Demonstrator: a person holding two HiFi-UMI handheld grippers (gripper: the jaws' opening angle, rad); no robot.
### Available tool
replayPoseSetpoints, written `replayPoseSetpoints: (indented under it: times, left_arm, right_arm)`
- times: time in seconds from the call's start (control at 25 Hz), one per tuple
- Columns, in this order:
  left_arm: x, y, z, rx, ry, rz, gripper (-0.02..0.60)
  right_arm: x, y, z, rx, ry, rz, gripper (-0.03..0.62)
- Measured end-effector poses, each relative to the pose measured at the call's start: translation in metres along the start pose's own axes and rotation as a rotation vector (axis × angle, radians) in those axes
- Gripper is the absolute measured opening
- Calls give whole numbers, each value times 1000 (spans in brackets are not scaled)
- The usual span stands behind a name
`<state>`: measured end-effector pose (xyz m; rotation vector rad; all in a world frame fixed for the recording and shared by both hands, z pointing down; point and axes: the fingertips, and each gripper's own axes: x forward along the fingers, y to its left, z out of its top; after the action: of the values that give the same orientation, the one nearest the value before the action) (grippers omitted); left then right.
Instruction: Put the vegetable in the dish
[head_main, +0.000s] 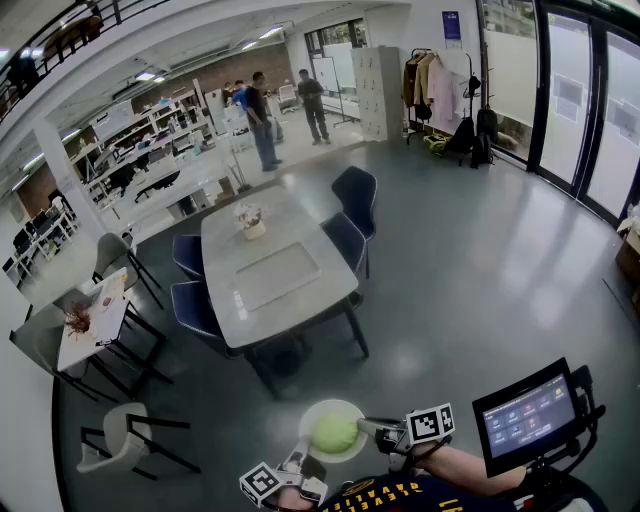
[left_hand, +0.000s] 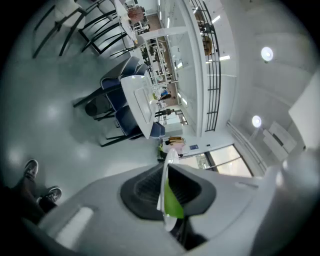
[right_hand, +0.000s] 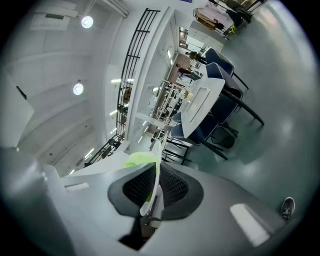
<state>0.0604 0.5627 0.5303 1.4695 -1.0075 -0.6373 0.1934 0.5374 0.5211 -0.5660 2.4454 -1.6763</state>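
In the head view a white dish (head_main: 318, 411) is held in the air near the bottom edge. A round pale green vegetable (head_main: 335, 433) lies in it. My left gripper (head_main: 298, 463) is shut on the dish's near left rim, and my right gripper (head_main: 384, 431) is shut on its right rim. The left gripper view shows the dish (left_hand: 165, 176) edge-on between the black pads, with the vegetable (left_hand: 173, 203) green beside it. Seen from the right gripper view, the dish (right_hand: 155, 172) is likewise clamped edge-on, and the vegetable (right_hand: 139, 159) bulges to its left.
A long grey table (head_main: 275, 270) with dark blue chairs (head_main: 354, 194) stands ahead on the grey floor. A smaller table (head_main: 92, 320) and white chairs are at the left. A tablet screen (head_main: 526, 416) sits at my lower right. People stand far back near the desks.
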Motion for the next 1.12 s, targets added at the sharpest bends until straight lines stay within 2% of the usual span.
replayPoseSetpoints:
  times: [0.56,0.92,1.12]
  left_arm:
    - [-3,12,13,-12,-6,-2,25]
    - [1,10,2,-17,2,-17,24]
    - [2,25,35,-20,13,-31,21]
  right_arm:
    - [15,-4,-3,1,16,-8,28]
    - [4,-3,0,-16,0,-4,28]
    - [41,-13,-1,1,-16,-14,26]
